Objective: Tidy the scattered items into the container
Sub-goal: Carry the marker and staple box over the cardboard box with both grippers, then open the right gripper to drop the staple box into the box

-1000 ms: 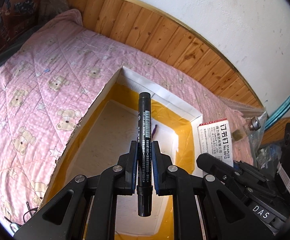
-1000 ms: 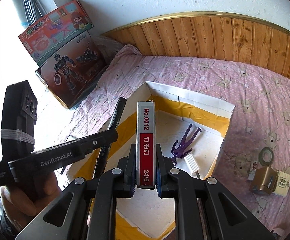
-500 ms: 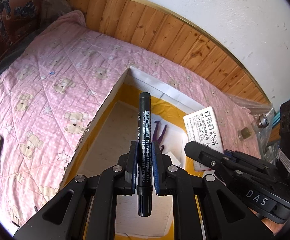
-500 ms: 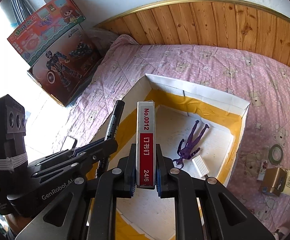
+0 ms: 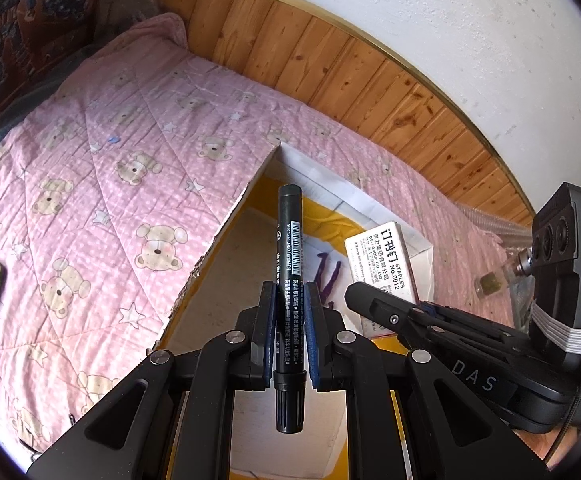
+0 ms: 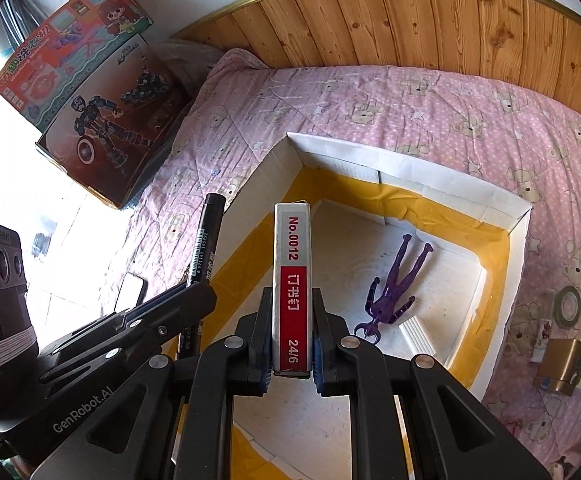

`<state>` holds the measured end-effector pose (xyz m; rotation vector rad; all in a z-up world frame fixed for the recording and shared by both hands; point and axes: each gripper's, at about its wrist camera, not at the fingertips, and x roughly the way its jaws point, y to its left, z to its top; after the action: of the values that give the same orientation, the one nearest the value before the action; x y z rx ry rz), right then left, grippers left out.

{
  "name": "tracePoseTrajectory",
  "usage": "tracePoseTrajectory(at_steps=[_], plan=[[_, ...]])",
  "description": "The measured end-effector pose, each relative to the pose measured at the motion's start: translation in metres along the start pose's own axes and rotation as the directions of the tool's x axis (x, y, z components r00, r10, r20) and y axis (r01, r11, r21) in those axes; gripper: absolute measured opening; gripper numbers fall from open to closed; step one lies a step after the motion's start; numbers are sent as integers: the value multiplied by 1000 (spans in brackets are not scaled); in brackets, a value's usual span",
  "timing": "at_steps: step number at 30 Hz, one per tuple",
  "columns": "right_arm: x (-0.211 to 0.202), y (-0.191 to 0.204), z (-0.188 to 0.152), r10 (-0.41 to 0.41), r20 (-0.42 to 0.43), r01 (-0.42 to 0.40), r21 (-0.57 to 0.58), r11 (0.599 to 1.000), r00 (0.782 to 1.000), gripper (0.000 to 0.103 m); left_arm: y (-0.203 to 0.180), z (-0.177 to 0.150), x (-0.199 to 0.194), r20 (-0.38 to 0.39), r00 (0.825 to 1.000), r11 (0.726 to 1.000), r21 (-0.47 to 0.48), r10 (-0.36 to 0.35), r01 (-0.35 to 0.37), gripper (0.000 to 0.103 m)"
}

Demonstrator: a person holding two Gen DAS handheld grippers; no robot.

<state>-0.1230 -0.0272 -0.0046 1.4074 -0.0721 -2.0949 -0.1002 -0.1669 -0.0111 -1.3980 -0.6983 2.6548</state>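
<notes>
The left tool (image 5: 288, 332) clamps a slim black cylindrical marker pen (image 5: 289, 264) upright between its blue pads. The right tool (image 6: 291, 340) grips a flat red-and-white cardboard staple box (image 6: 291, 280) edge-on. Both hang above the open white cardboard box with yellow tape lining (image 6: 410, 168), where a purple plastic figure (image 6: 394, 284) lies, on the pink quilted bear-print bedspread (image 5: 102, 184).

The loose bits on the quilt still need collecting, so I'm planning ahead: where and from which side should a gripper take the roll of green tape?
The roll of green tape lies flat on the pink quilt, hole facing up. Probably best to come straight down from above and pinch one side of the ring, one finger in the hole and one outside.
</notes>
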Motion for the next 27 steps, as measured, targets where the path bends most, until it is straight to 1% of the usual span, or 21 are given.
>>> tracePoseTrajectory(at_steps=[10, 19, 27], plan=[[20, 2, 12, -23, -47, 23, 2, 1000, 999, 16, 6, 1, 6, -23, 1000, 999, -41, -1, 0, 13], [43, 1, 20, -27, -90, 29, 19, 999, 996, 16, 7, -5, 21, -73, 997, 999, -46, 16, -19, 13], [64, -2, 26, -78, -122, 78, 2, 997, 989, 17, 12, -9, 39, -133, 990, 995, -83, 36, -47, 13]])
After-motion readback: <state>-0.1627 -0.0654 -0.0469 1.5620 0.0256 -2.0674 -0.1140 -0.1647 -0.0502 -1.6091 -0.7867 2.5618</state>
